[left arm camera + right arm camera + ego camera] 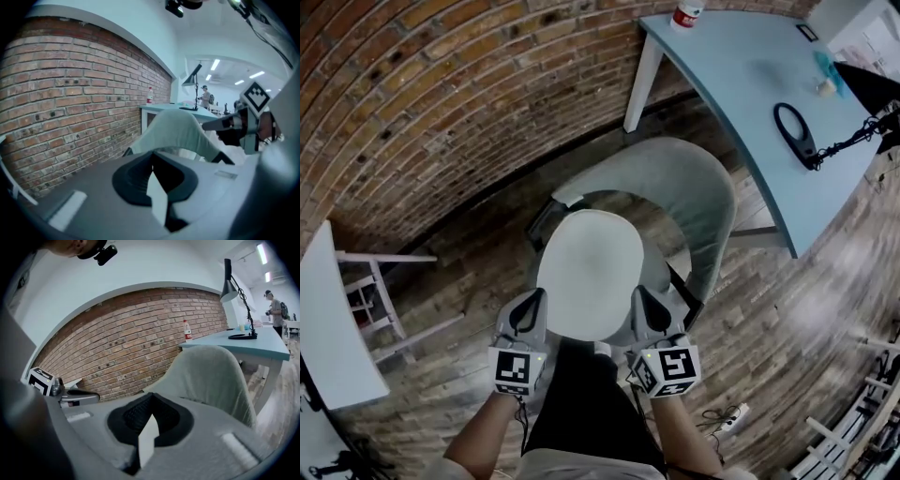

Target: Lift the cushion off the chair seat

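Lengthwise, oval cushion front-to-back on chair seat.

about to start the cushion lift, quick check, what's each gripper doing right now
left tongs: closed, nothing between them, beside the near edge of the cushion.
right tongs: closed, nothing between them, at the cushion's other side.

— What closes the room in at the upper left?
— A red brick wall, bowed across the top of the head view. Below it lies a worn wooden plank floor
— And furniture?
— A pale blue table at the upper right, on white legs, bearing a black desk lamp and a bottle with a red label. A white table sits at the left edge
— Light?
— Strip lights on the white ceiling, upper right of the right gripper view
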`<state>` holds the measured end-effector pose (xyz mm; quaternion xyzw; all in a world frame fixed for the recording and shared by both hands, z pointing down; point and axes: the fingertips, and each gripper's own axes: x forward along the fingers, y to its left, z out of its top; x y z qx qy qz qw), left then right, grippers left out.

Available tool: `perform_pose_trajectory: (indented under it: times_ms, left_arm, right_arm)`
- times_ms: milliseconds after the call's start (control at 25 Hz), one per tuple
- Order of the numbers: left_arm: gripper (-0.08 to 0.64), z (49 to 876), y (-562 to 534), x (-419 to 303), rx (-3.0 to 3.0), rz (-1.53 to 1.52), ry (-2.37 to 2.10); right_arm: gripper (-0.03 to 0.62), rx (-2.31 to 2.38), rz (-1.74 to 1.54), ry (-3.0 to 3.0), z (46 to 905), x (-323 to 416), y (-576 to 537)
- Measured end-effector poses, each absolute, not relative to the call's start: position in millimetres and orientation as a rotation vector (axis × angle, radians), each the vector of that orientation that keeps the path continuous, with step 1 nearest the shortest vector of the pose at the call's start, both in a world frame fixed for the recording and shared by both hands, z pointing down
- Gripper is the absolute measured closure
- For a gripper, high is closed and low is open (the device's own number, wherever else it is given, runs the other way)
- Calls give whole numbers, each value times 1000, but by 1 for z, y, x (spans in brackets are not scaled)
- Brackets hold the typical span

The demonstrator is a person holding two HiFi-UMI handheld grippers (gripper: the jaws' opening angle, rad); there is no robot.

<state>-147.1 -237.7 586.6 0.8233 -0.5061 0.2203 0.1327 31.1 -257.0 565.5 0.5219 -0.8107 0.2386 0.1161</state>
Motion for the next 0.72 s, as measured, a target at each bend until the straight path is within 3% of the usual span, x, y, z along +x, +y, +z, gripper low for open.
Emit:
perform_pose_trajectory:
  times_ms: [720]
  left_arm:
    - [568,744,-270,-156,2301,642,-1481]
  right_arm:
    - [594,1577,686,-2328,716,49,-296]
